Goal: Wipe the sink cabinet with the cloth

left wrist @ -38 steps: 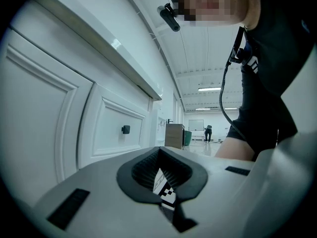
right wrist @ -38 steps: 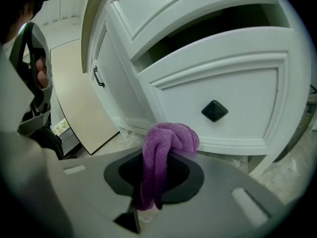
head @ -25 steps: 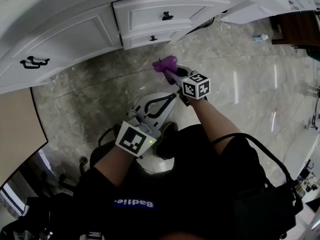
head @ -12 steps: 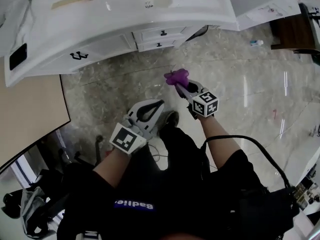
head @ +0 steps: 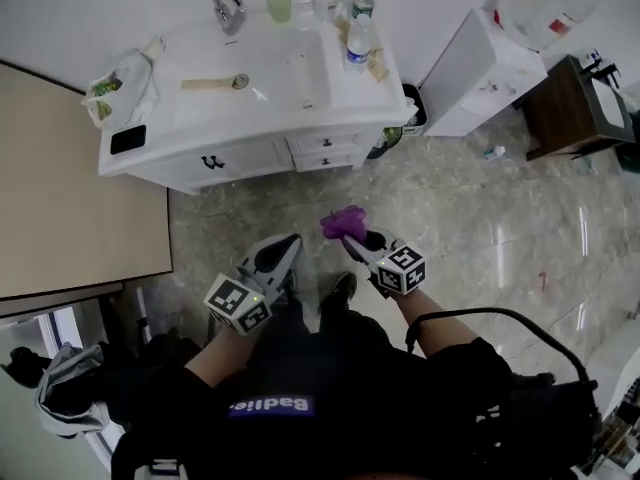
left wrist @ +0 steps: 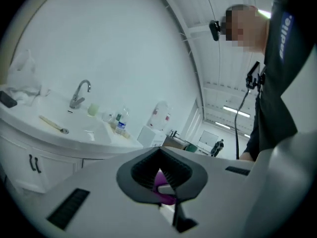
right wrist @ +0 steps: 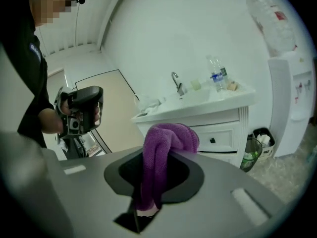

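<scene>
The white sink cabinet stands well ahead of me against the wall, with its drawers facing me. A purple cloth hangs bunched from my right gripper, which is shut on it in mid-air over the floor, apart from the cabinet. In the right gripper view the cloth droops down between the jaws. My left gripper hovers beside it, to the left, shut with nothing in it. Through its jaw opening a bit of the purple cloth shows.
On the countertop are a faucet, a cup, a water bottle, a plastic bag and a dark phone. A bin and a white water dispenser stand right of the cabinet. A beige panel is at the left.
The view has drawn back from the cabinet, so its whole top now shows. Both grippers sit lower and nearer my body. The right one still holds the cloth.
</scene>
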Motion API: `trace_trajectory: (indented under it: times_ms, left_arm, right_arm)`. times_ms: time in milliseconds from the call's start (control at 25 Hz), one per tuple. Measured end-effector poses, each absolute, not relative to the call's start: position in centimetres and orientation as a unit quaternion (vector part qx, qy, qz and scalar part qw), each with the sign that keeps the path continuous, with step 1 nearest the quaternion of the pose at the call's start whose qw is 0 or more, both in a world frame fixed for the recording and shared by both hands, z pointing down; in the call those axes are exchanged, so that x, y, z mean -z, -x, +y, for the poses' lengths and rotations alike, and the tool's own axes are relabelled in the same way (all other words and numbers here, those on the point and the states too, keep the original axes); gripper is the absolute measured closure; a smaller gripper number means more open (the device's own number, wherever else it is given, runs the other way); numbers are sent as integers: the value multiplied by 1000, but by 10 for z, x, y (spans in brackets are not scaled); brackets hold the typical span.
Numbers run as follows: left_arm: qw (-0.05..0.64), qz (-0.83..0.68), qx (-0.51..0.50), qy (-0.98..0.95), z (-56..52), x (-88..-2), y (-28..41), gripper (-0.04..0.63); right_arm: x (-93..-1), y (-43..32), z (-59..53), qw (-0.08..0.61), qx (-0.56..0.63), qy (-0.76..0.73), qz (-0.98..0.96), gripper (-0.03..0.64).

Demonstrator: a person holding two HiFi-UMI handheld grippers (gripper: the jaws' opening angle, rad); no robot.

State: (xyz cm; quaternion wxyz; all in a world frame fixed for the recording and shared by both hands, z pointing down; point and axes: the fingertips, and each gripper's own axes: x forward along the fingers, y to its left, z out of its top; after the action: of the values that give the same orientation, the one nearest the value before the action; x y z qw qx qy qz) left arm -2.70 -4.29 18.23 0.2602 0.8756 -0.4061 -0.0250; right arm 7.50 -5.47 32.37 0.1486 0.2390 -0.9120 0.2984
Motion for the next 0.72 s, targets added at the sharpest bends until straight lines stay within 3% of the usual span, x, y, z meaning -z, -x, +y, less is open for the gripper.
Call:
trace_trajectory:
  times_ms: [120, 280, 720]
  left_arm:
    - [276, -420, 62, -862, -31, -138, 34, 591]
    - [247, -397, 53, -882, -2, -101, 40, 591]
    - [206, -298, 38, -931, 95, -52, 52, 591]
  right_arm:
    - [-263, -79, -28, 128, -281, -242, -920, 555]
    - [-199, -72, 13, 81, -275, -268, -920, 555]
    - [-98, -22, 105, 42, -198, -304, -931, 555]
